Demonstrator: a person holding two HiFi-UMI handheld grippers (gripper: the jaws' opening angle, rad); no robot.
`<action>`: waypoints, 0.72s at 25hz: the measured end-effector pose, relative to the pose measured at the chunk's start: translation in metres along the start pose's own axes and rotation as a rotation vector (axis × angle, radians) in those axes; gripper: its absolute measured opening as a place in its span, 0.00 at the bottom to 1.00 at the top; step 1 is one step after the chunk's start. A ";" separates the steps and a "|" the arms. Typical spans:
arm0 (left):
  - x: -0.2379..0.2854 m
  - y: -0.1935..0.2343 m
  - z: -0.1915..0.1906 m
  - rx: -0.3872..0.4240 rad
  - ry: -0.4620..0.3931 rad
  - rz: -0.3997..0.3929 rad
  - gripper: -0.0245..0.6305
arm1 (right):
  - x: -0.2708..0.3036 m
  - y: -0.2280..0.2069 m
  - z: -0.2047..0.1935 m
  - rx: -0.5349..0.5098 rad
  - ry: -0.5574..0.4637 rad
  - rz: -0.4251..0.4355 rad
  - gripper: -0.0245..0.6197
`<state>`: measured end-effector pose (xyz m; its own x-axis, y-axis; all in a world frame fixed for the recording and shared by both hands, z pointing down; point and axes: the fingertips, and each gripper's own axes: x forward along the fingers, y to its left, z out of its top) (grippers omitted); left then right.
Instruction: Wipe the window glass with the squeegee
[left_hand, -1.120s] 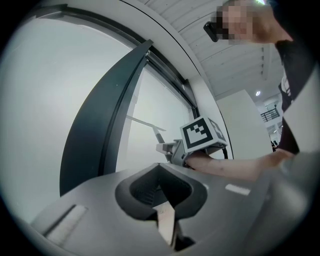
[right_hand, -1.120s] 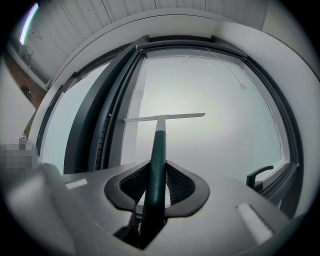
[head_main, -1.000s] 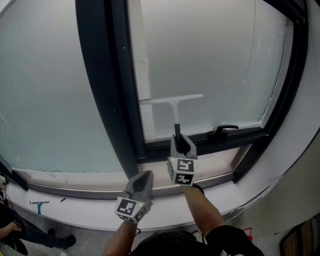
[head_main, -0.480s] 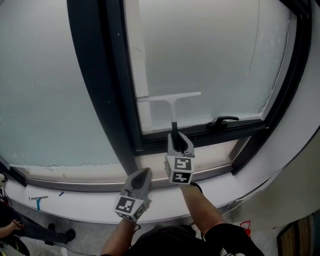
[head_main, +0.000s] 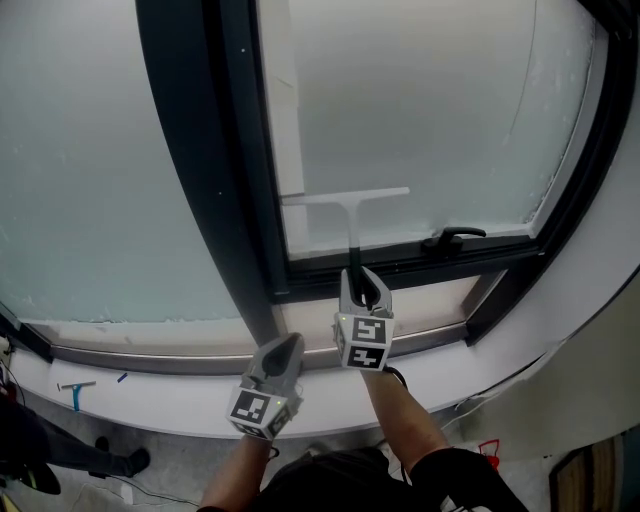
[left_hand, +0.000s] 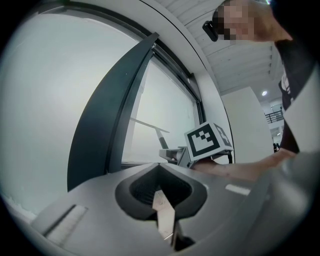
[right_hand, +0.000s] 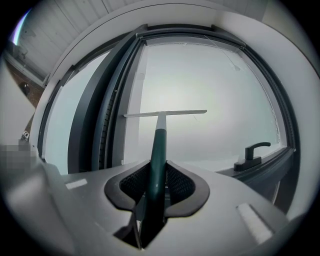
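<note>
A squeegee (head_main: 346, 200) with a white T-shaped blade and dark green handle (right_hand: 159, 150) rests its blade flat on the frosted window glass (head_main: 430, 110), low on the pane near its left edge. My right gripper (head_main: 362, 285) is shut on the handle, just below the pane. In the right gripper view the blade (right_hand: 165, 114) lies level across the glass (right_hand: 210, 85). My left gripper (head_main: 283, 358) hangs lower left, over the sill, shut with nothing in it. The squeegee (left_hand: 150, 125) also appears in the left gripper view, beside the right gripper's marker cube (left_hand: 207, 142).
A thick dark mullion (head_main: 205, 160) divides this pane from a larger one at left (head_main: 80, 170). A black window handle (head_main: 452, 239) sits on the lower frame at right. A white sill (head_main: 440, 300) runs below. A small blue tool (head_main: 76, 388) lies far down left.
The squeegee and right gripper barely shifted relative to the pane, a touch lower on the glass. The left gripper stayed in place.
</note>
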<state>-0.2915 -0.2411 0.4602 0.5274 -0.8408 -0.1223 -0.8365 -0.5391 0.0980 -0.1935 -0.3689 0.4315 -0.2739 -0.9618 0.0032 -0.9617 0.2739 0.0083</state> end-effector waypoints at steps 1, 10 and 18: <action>0.000 0.001 -0.001 -0.003 0.003 0.001 0.04 | -0.001 0.000 -0.003 -0.001 0.005 0.000 0.19; -0.002 0.001 -0.017 -0.031 0.039 -0.003 0.04 | -0.005 -0.002 -0.020 -0.010 0.025 -0.005 0.19; -0.005 0.014 -0.023 -0.036 0.049 0.021 0.04 | -0.011 0.000 -0.034 -0.015 0.051 0.000 0.19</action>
<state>-0.3025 -0.2454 0.4845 0.5171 -0.8529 -0.0719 -0.8421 -0.5220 0.1353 -0.1900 -0.3588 0.4654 -0.2723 -0.9607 0.0539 -0.9615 0.2738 0.0229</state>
